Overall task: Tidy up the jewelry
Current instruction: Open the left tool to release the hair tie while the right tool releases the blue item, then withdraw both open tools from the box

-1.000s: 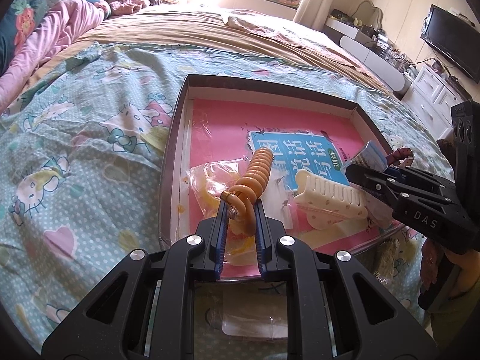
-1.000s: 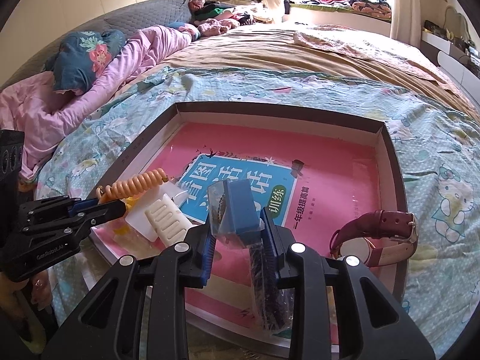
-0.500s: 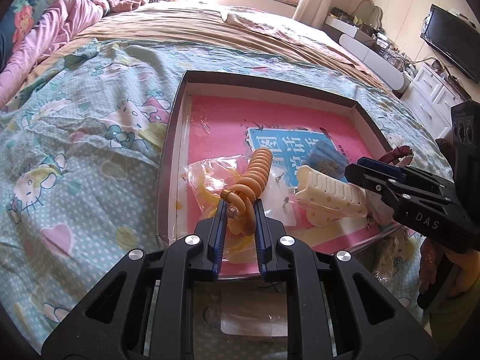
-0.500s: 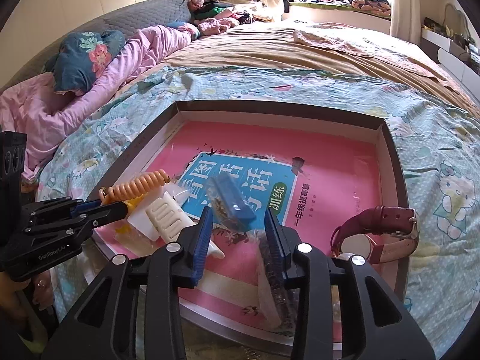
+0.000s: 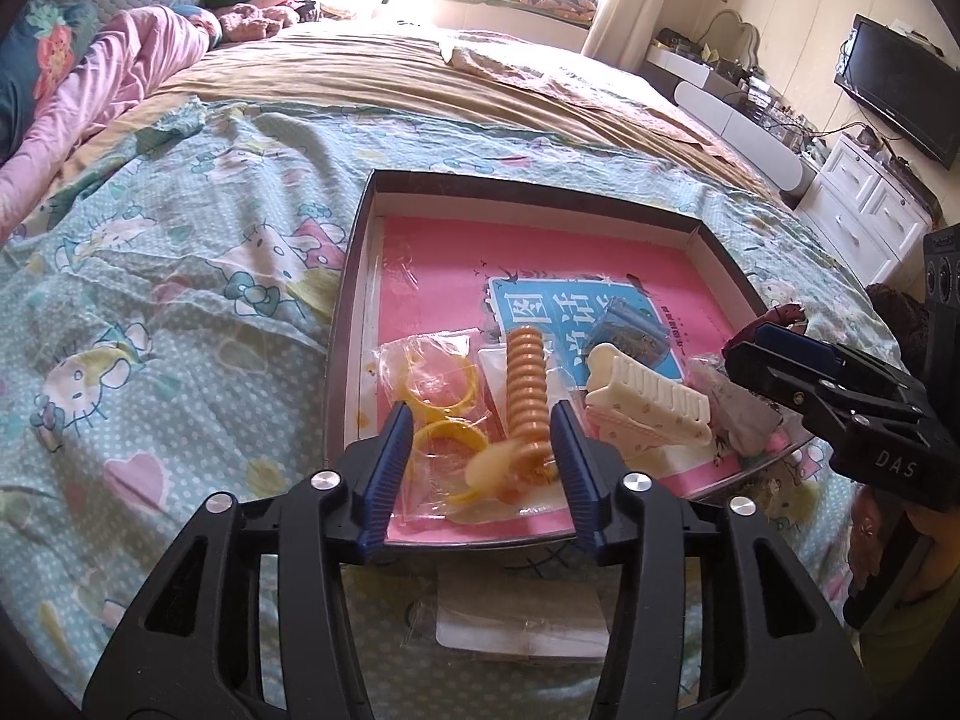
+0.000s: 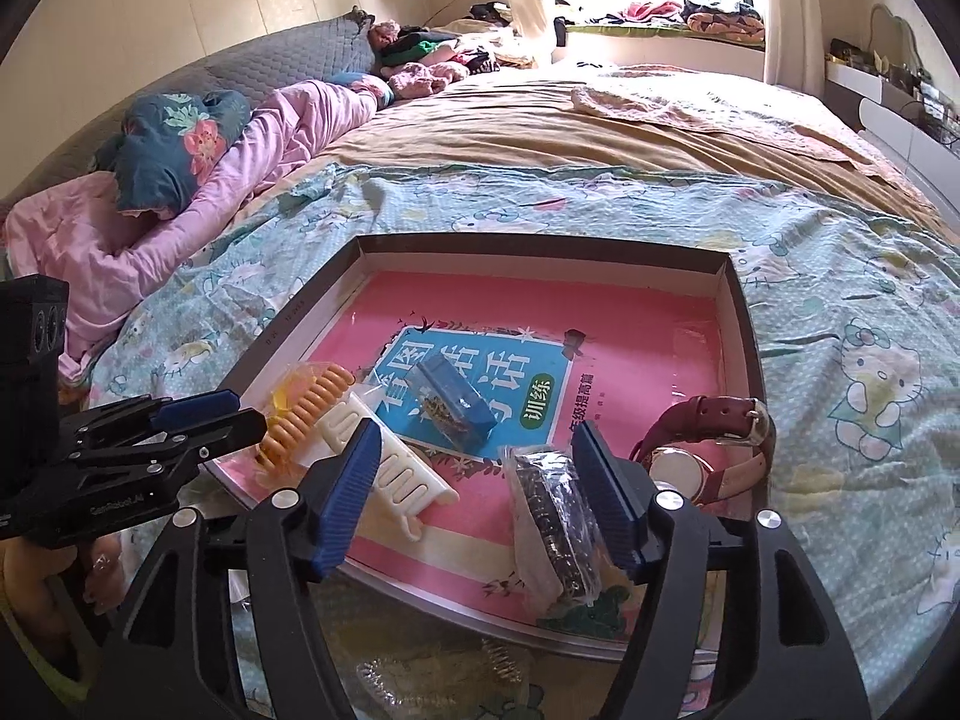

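Note:
A shallow dark-rimmed tray (image 5: pixel 351 276) lies on the bed, with a pink book inside. My left gripper (image 5: pixel 483 450) is open; the orange coil hair tie (image 5: pixel 527 396) lies loose between its fingers over a bag of yellow rings (image 5: pixel 432 396). A cream hair claw (image 5: pixel 648 411) lies beside it. My right gripper (image 6: pixel 477 495) is open above the tray's near edge. A small blue packet (image 6: pixel 453 402) lies on the book. A bagged dark chain (image 6: pixel 552 522) lies by its right finger. A red-strap watch (image 6: pixel 702 450) rests at the tray's right side.
The tray (image 6: pixel 747 324) sits on a Hello Kitty quilt (image 5: pixel 150 300). A clear plastic packet (image 5: pixel 522 612) lies on the quilt below the tray. A pink blanket and pillow (image 6: pixel 180 180) lie far left. White drawers and a TV (image 5: pixel 900 84) stand to the right.
Both grippers have opened. The left let go of the orange coil hair tie, which dropped into the tray. The right let go of the blue packet, which now lies on the book.

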A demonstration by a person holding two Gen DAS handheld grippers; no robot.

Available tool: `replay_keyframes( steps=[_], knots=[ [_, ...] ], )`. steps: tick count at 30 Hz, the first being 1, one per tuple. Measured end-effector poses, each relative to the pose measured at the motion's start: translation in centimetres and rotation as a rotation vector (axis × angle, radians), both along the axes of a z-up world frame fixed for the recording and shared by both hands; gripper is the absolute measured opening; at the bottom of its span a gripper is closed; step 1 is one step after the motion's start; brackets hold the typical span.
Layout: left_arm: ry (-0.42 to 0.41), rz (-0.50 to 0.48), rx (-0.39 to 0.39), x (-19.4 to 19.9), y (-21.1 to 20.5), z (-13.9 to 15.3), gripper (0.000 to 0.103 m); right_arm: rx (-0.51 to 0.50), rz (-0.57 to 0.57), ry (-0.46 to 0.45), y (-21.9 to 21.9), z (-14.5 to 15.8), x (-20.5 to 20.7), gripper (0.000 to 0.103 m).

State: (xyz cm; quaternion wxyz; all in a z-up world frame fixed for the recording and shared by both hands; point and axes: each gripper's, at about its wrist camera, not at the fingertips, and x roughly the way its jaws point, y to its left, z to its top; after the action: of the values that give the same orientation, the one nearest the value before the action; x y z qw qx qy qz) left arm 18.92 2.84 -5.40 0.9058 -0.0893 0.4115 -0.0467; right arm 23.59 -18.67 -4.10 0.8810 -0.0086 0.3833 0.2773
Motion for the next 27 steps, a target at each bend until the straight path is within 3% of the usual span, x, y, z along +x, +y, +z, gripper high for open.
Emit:
replay_keyframes(
  steps=[4,14,16,20,27],
  knots=[
    [-0.018,0.001,0.003,-0.6,-0.2,0.9,0.052,0.001,-0.014,-0.027,-0.5,0.9,-0.8,0.080],
    [-0.074,0.008,0.027,-2.5,-0.8,3.4,0.078,0.042,-0.042,-0.086,-2.4,3.8,-3.3,0.090],
    [-0.088,0.011,0.028,-3.1,-0.8,4.0,0.088,0.047,-0.044,-0.106,-2.8,4.5,-4.1,0.092],
    [-0.113,0.008,0.041,-4.2,-1.0,5.1,0.094,0.051,-0.043,-0.140,-3.3,5.6,-5.5,0.093],
    [-0.119,0.002,0.070,-6.1,-1.2,5.6,0.093,0.054,-0.036,-0.156,-4.0,6.3,-7.4,0.094]
  ],
)
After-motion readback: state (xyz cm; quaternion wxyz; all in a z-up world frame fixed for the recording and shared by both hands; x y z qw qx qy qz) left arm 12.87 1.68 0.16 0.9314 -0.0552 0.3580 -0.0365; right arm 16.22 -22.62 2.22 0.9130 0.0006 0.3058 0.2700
